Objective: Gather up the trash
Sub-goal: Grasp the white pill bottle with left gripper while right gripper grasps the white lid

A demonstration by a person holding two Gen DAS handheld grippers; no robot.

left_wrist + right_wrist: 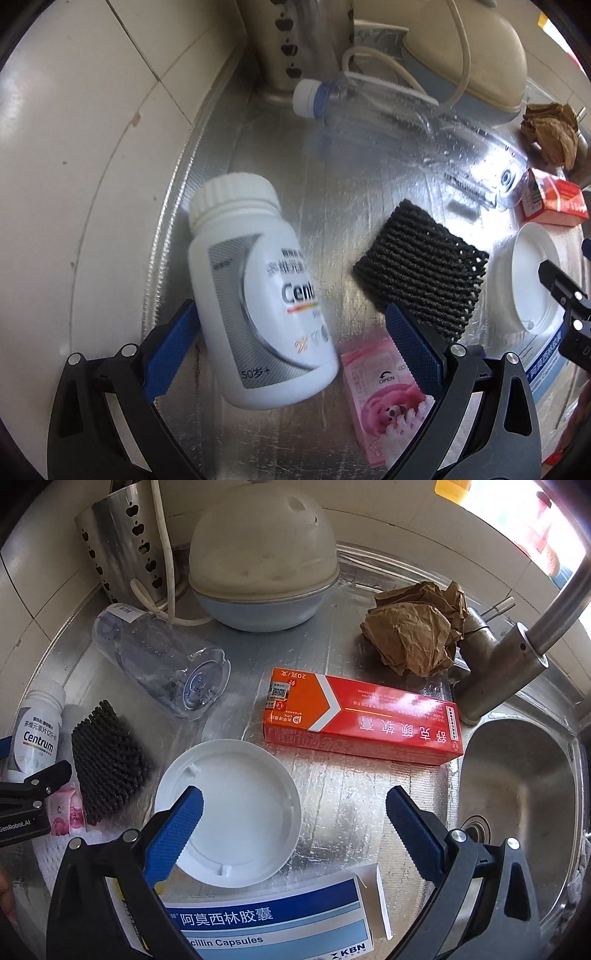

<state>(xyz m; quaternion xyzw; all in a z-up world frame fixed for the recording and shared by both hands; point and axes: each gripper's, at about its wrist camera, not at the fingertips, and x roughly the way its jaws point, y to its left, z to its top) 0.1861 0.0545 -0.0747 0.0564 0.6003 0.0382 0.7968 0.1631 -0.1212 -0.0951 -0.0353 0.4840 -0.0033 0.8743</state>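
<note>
My left gripper (291,332) is open, its blue pads on either side of a white Centrum pill bottle (258,288) that looks tilted and slightly blurred; whether the left pad touches it I cannot tell. Beside it lie a black foam net (421,266), a pink packet (380,398) and a clear plastic bottle (406,122). My right gripper (295,827) is open above a white lid (236,812) and a blue-white capsule box (258,923). A red box (365,716) and crumpled brown paper (413,631) lie beyond. The Centrum bottle (37,731) shows at far left.
The steel counter (332,794) ends at a sink basin (517,794) on the right, with a faucet (517,653) behind it. A domed appliance (262,565) with a cord and a perforated metal holder (122,546) stand at the back. A tiled wall (74,166) is on the left.
</note>
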